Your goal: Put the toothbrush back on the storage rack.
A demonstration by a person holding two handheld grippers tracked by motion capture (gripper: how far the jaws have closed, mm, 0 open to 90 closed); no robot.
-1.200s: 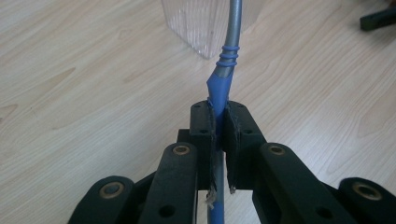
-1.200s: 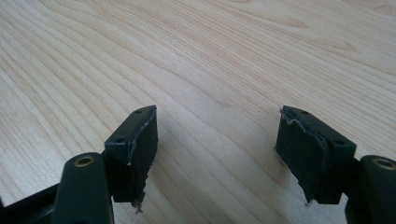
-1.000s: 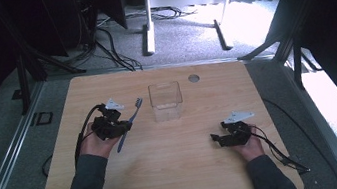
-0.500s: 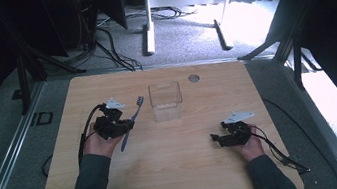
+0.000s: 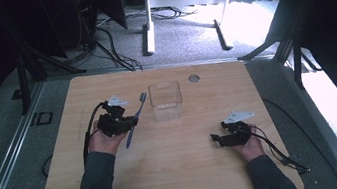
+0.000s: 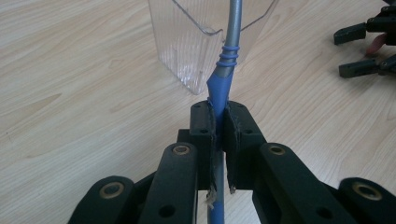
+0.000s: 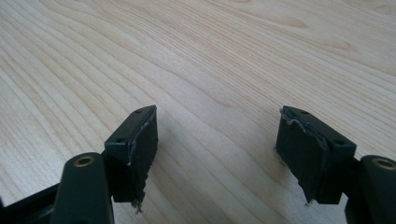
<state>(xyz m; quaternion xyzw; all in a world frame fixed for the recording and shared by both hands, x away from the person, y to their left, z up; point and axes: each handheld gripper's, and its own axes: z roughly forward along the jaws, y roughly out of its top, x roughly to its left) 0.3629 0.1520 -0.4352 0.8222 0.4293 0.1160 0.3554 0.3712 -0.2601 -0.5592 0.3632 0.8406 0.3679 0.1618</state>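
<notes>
High view: the left gripper (image 5: 119, 122) pinches a blue-and-grey toothbrush (image 5: 136, 119) mid-handle, bristle end pointing up-table, just left of a clear plastic container (image 5: 166, 101). The right gripper (image 5: 224, 137) rests well apart on the wooden table (image 5: 180, 184).

Left gripper view: jaws pressed onto the toothbrush's blue grip; its grey shaft crosses the container's wall, and the ribbed rings show.

Right gripper view: jaws spread wide, nothing between them, over bare wood grain.
</notes>
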